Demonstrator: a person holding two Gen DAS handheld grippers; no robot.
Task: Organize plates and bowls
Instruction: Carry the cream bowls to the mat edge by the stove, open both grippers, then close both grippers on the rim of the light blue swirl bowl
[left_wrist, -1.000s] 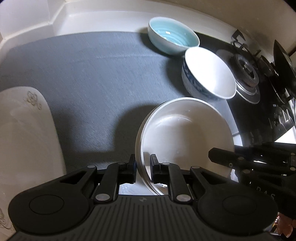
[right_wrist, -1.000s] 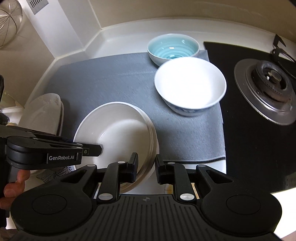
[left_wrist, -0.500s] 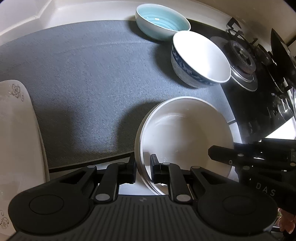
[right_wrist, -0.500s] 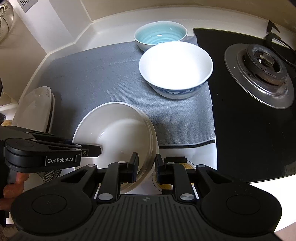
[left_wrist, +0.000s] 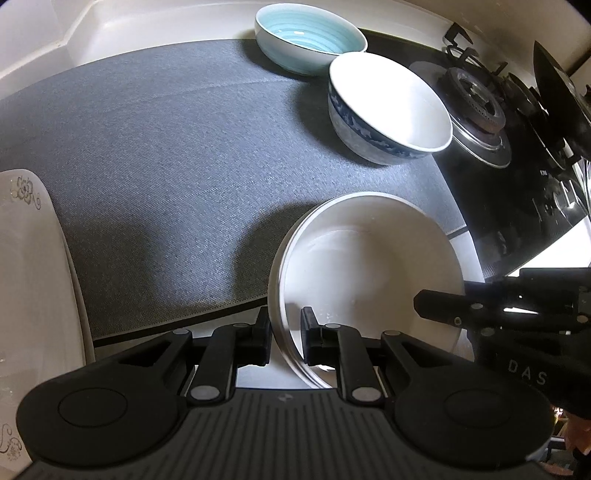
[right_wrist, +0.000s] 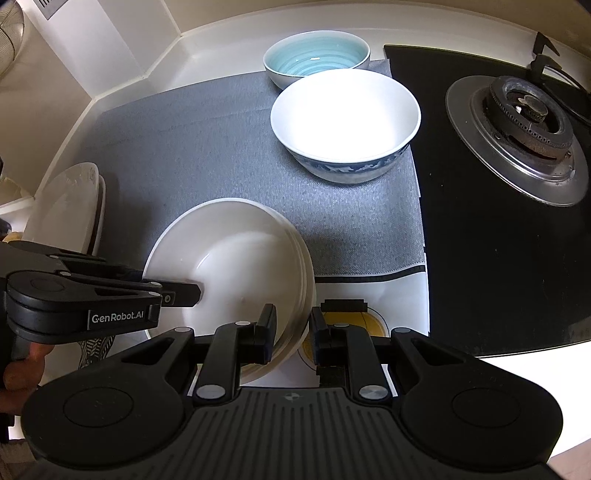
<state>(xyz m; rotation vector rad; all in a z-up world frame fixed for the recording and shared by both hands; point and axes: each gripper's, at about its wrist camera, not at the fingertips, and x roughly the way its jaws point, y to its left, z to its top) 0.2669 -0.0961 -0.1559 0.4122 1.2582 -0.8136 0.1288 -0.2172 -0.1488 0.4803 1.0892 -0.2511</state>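
Note:
Both grippers hold a stack of white deep plates (left_wrist: 369, 273) above the front edge of the grey mat (left_wrist: 166, 147). My left gripper (left_wrist: 284, 332) is shut on the stack's left rim. My right gripper (right_wrist: 293, 328) is shut on the right rim of the stack (right_wrist: 236, 269). A white bowl with a blue pattern (right_wrist: 345, 125) and a light blue bowl (right_wrist: 316, 57) stand on the mat's far right, also in the left wrist view: the patterned bowl (left_wrist: 388, 107), the blue bowl (left_wrist: 310, 37).
Upright white plates with a floral print (left_wrist: 33, 277) stand at the left, seen also in the right wrist view (right_wrist: 66, 210). A black gas hob with a burner (right_wrist: 517, 136) lies right of the mat. The white counter wall (right_wrist: 221, 40) runs behind.
Both grippers with the plate stack have drawn back toward the front edge of the mat. The bowls look farther from the stack. The grips are unchanged.

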